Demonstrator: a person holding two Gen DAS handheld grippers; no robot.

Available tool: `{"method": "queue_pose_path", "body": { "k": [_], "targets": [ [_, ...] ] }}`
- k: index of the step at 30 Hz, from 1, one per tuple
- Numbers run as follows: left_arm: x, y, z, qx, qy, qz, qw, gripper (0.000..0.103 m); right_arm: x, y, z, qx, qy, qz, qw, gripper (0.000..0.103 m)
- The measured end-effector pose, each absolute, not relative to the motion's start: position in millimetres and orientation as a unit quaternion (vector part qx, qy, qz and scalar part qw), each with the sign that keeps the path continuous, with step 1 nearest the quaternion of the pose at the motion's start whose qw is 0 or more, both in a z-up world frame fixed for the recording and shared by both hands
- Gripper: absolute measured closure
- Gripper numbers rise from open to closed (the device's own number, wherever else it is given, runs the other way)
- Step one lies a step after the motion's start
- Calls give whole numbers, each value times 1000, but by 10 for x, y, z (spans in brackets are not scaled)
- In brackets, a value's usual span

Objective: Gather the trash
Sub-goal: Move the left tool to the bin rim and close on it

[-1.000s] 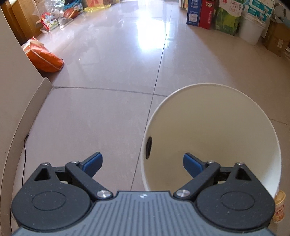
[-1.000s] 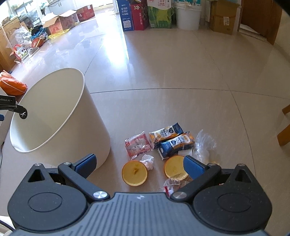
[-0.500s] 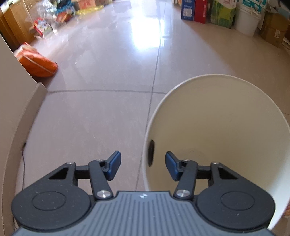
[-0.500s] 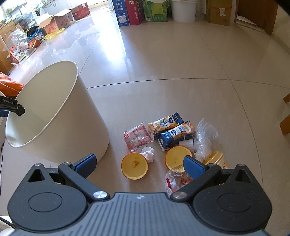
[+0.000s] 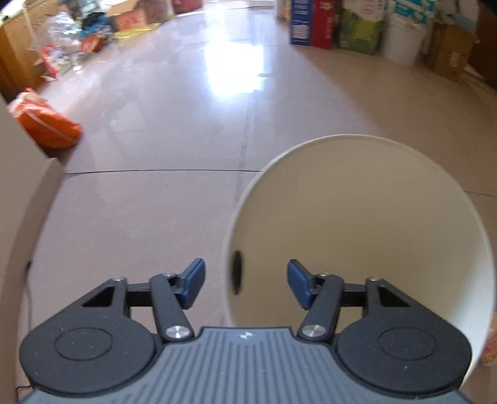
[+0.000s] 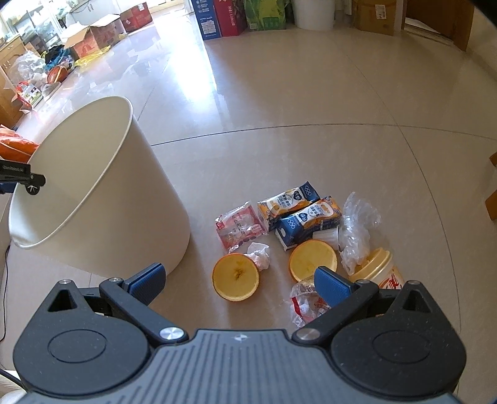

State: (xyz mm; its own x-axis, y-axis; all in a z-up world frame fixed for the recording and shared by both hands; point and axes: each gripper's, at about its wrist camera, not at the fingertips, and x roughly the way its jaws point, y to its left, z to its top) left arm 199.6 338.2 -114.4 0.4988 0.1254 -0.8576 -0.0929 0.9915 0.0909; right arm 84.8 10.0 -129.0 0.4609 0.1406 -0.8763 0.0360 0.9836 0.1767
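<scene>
A cream waste bin (image 5: 357, 217) stands on the tiled floor. My left gripper (image 5: 245, 286) is open, its blue pads either side of the bin's near rim without touching it. In the right wrist view the bin (image 6: 118, 202) is at the left. Beside it lies a trash pile: two orange halves (image 6: 236, 276) (image 6: 313, 259), a pink wrapper (image 6: 239, 225), two milk cartons (image 6: 289, 199) (image 6: 310, 217), a crumpled tissue (image 6: 259, 253), a clear plastic bag (image 6: 357, 230), a yellow-lidded cup (image 6: 379, 267) and a red-white wrapper (image 6: 306, 303). My right gripper (image 6: 240, 282) hangs wide open above the pile, holding nothing.
An orange bag (image 5: 46, 127) lies by the wall (image 5: 18, 202) on the left, with a thin cable (image 5: 29, 279) along it. Cartons (image 5: 310, 28) and a white bucket (image 5: 400, 40) line the far end. Wooden furniture (image 6: 492, 192) juts in at the right.
My left gripper's fingers have narrowed from wide open to about half that gap, astride the bin's rim. The right view has shifted, so the yellow-lidded cup now shows.
</scene>
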Motion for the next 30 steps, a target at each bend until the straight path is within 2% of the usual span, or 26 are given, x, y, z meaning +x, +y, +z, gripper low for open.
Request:
{"method": "queue_pose_path", "body": {
  "k": [4, 5, 7, 13, 18, 20, 22, 30],
  "targets": [
    [1977, 3331, -1148, 36, 488, 50, 871, 33, 855, 83, -1319, 87, 522, 27, 848, 0],
    [1962, 3306, -1149, 43, 488, 45, 870, 26, 857, 84, -1316, 88, 522, 28, 848, 0],
    [1955, 3313, -1167, 46, 492, 49, 868, 18, 858, 93, -1319, 87, 522, 28, 848, 0],
    [1979, 3458, -1211, 15, 503, 75, 861, 19, 856, 108, -1337, 86, 522, 31, 848, 0],
    [1971, 3511, -1197, 8, 493, 84, 866, 31, 863, 101, -1381, 82, 523, 29, 848, 0],
    [1995, 3489, -1214, 15, 505, 84, 859, 54, 868, 110, -1390, 79, 523, 29, 848, 0],
    [2002, 3449, -1234, 35, 504, 87, 858, 69, 871, 119, -1396, 75, 522, 30, 849, 0],
    [2031, 3357, -1206, 35, 499, 97, 861, 83, 815, 181, -1440, 57, 522, 33, 851, 0]
  ]
}}
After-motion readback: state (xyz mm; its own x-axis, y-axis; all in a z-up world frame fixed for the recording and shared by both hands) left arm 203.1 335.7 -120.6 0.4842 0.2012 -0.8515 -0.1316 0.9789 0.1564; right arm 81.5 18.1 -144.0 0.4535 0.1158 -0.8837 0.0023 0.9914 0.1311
